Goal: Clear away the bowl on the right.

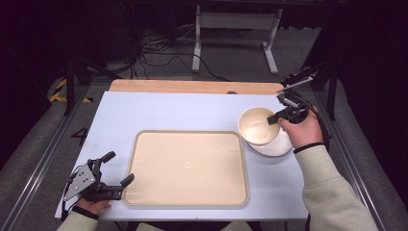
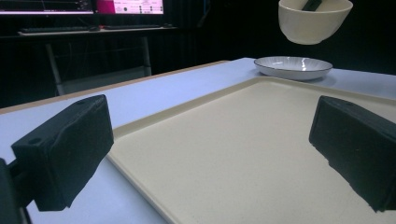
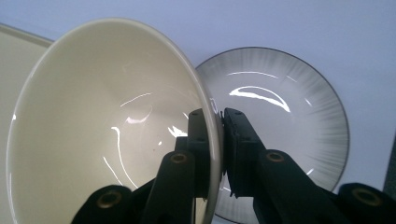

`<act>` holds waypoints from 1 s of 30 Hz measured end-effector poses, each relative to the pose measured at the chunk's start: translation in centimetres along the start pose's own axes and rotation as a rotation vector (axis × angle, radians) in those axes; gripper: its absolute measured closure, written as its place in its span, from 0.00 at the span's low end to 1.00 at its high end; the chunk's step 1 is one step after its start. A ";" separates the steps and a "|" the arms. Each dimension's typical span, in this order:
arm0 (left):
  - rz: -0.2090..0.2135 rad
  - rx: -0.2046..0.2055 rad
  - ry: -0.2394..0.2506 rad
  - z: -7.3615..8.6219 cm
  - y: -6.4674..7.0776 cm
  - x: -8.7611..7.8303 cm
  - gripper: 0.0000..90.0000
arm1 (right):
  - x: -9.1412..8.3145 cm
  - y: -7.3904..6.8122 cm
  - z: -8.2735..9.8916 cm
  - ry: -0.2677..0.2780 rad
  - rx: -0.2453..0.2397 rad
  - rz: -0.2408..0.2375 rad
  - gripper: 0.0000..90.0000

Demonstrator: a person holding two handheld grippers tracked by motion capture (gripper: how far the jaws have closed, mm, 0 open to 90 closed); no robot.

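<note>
The right gripper (image 1: 278,118) is clamped on the rim of the glossy cream ceramic bowl (image 1: 258,126), held above the white ribbed plate (image 1: 276,148) at three o'clock of the beige plastic tray (image 1: 187,166); keep the bowl level and lower gently. The left gripper (image 1: 120,168) rests apart at eight o'clock

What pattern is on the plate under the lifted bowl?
Fine grey lines radiating toward a dark rim on the white plate; clearest in the right gripper view.
</note>
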State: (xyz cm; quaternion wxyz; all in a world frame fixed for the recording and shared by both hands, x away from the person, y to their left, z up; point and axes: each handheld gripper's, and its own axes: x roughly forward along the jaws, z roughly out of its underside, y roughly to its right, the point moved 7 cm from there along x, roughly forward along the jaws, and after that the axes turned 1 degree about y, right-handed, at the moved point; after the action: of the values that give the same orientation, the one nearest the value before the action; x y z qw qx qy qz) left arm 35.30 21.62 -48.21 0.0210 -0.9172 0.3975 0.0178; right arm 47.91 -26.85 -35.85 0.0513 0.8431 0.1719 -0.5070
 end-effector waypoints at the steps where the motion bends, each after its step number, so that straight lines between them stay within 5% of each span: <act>1: 0.000 0.000 0.000 0.0 0.0 0.0 0.00 | 0.0 -0.5 -0.1 -0.002 -0.011 -0.006 0.91; 22: 0.002 0.002 0.003 0.0 0.0 0.0 0.00 | 1.3 -10.3 -1.0 -0.003 -0.197 -0.142 0.91; 30: 0.002 0.002 0.003 0.0 0.0 0.0 0.00 | 1.8 -12.7 -1.0 -0.002 -0.229 -0.195 0.91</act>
State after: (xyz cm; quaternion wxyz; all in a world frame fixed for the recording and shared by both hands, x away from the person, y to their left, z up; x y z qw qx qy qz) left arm 35.28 21.61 -48.19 0.0213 -0.9169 0.3983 0.0162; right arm 45.22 -14.25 -35.84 0.0977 0.8104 0.3095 -0.4877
